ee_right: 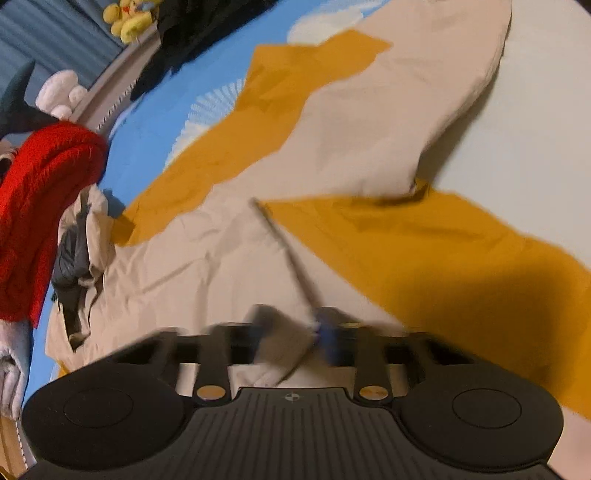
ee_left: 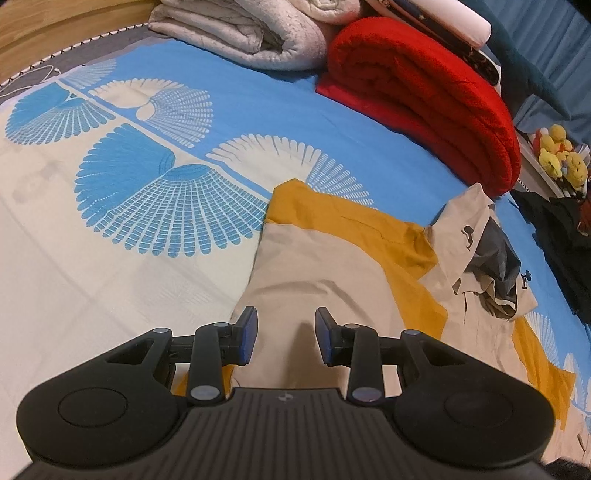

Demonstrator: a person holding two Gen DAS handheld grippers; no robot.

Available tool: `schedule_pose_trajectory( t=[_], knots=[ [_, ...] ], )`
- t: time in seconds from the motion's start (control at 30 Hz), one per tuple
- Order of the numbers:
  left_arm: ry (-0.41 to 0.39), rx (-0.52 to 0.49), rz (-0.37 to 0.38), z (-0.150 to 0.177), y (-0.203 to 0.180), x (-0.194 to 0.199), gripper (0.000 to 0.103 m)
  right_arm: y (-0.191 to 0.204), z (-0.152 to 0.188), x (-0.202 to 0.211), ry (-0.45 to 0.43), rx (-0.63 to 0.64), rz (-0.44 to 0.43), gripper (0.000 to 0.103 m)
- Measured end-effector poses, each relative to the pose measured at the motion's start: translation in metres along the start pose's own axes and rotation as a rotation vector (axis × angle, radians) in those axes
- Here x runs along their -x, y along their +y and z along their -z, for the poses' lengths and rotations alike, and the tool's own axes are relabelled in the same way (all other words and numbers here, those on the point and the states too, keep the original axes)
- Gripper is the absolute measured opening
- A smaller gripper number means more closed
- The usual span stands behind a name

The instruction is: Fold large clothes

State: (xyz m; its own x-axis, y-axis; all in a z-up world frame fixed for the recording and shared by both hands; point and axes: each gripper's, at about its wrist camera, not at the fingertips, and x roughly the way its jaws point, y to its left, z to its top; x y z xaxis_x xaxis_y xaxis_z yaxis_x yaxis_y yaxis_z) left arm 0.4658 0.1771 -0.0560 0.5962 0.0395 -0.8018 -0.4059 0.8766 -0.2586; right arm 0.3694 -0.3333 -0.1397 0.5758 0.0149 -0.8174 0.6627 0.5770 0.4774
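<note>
garment: a big beige and mustard jacket lies spread on the bed, lower centre to right of the left wrist view, and fills most of the right wrist view.
long axis: in the left view one sleeve runs from the bottom centre up to a mustard cuff end mid-frame; the hood, grey lining showing, sits right of centre, so I'd say the body stretches out to the right.
why it lies so: looks spread flat so the sleeves can be folded over, just my guess.
left gripper: jaws partly apart, nothing between the pads; hangs just over the beige sleeve, probably ready to pin or pick it.
right gripper: blurry, but the jaws look nearly closed on a ridge of beige fabric at bottom centre, likely pinched so that part can be lifted across.
bed sheet: blue and cream with fan prints.
red blanket: folded, upper right in the left view.
grey quilt: rolled, at top centre.
plush toys: yellow, far right edge.
</note>
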Motion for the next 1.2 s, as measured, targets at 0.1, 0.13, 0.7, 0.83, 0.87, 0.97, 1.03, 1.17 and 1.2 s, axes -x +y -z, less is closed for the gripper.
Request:
schedule_pose_trajectory(
  t=[0.1,0.13,0.7,0.83,0.87,0.97,1.03,1.17,1.2],
  knots=[
    [0.01,-0.009,0.005,0.001,-0.001,-0.001,0.038,0.007,-0.012,0.017,-0.109,0.015,-0.115,0.007],
    [0.018,-0.017,0.01,0.001,-0.002,-0.002,0.038,0.013,-0.015,0.028,-0.166,0.044,-0.15,0.006],
    [0.231,-0.06,0.027,0.032,-0.006,-0.043,0.038,0.003,-0.039,0.017,-0.176,0.0,-0.026,0.038],
    [0.201,-0.114,0.082,0.032,-0.02,-0.034,0.038,0.001,-0.04,-0.01,0.009,-0.027,-0.084,0.04],
    [0.214,-0.123,0.082,0.035,-0.022,-0.037,0.038,0.0,-0.04,-0.014,0.031,-0.031,-0.077,0.04],
    [0.256,-0.146,0.043,0.043,-0.024,-0.049,0.038,-0.005,-0.04,-0.023,0.071,-0.056,-0.044,0.04],
    [0.255,-0.166,0.037,0.045,-0.027,-0.049,0.038,-0.009,-0.04,-0.026,0.08,-0.084,-0.046,0.034],
    [0.245,-0.185,0.064,0.047,-0.035,-0.043,0.038,-0.006,-0.044,-0.016,0.007,-0.06,-0.092,0.01],
    [0.246,-0.196,0.066,0.049,-0.037,-0.043,0.038,-0.002,-0.045,-0.01,-0.023,-0.039,-0.101,0.01]
  ],
)
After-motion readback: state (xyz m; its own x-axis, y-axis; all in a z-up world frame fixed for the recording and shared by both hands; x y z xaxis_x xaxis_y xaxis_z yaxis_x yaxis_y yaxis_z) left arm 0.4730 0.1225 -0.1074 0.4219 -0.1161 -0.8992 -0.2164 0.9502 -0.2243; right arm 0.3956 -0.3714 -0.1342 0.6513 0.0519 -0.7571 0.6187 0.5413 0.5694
